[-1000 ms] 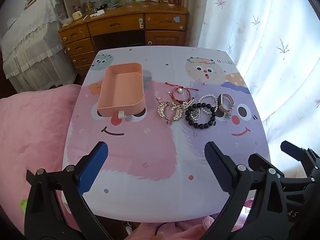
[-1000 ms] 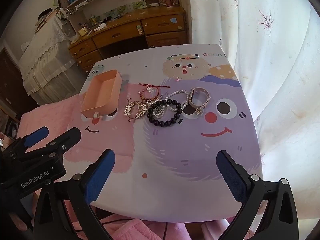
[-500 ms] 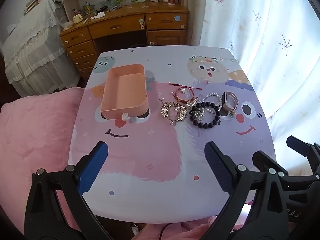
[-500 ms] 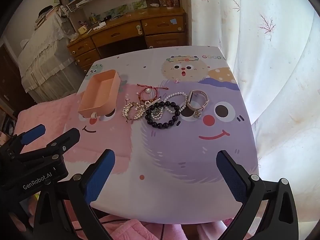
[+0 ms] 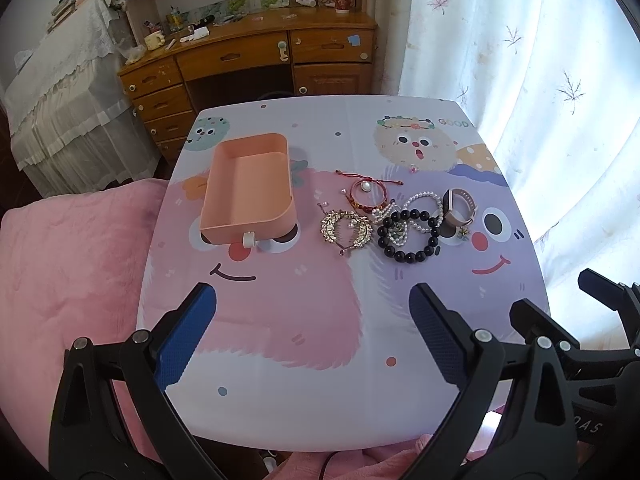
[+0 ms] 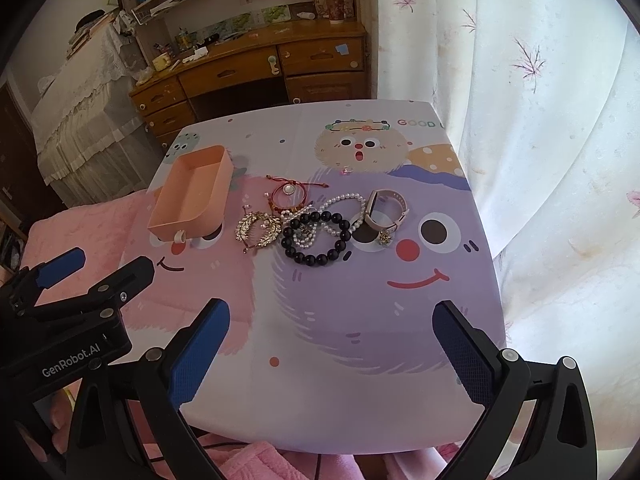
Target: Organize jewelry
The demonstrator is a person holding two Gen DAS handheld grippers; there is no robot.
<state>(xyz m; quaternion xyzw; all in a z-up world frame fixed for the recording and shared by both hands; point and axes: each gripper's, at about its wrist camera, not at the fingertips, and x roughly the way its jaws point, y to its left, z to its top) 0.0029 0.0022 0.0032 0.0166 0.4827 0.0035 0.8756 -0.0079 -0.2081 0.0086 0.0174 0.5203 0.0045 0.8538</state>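
Observation:
An empty pink tray [image 5: 248, 192] [image 6: 192, 196] sits on the left of the cartoon-print table. To its right lies a cluster of jewelry: a gold leaf brooch [image 5: 346, 230] [image 6: 258, 228], a red cord bracelet [image 5: 366, 194] [image 6: 288, 194], a black bead bracelet [image 5: 408, 236] [image 6: 318, 238], a pearl strand [image 5: 420, 204] [image 6: 344, 204] and a pink watch [image 5: 460, 208] [image 6: 386, 210]. My left gripper [image 5: 312, 332] and right gripper [image 6: 332, 344] are both open and empty, held above the table's near edge, well short of the jewelry.
A pink blanket [image 5: 72, 264] lies left of the table. A wooden desk [image 5: 248, 56] stands behind it. White curtains [image 5: 540, 100] hang at the right. The left gripper also shows in the right wrist view [image 6: 80, 280].
Both grippers have pulled back and risen a little, so the table and jewelry look smaller and farther. Nothing on the table has moved.

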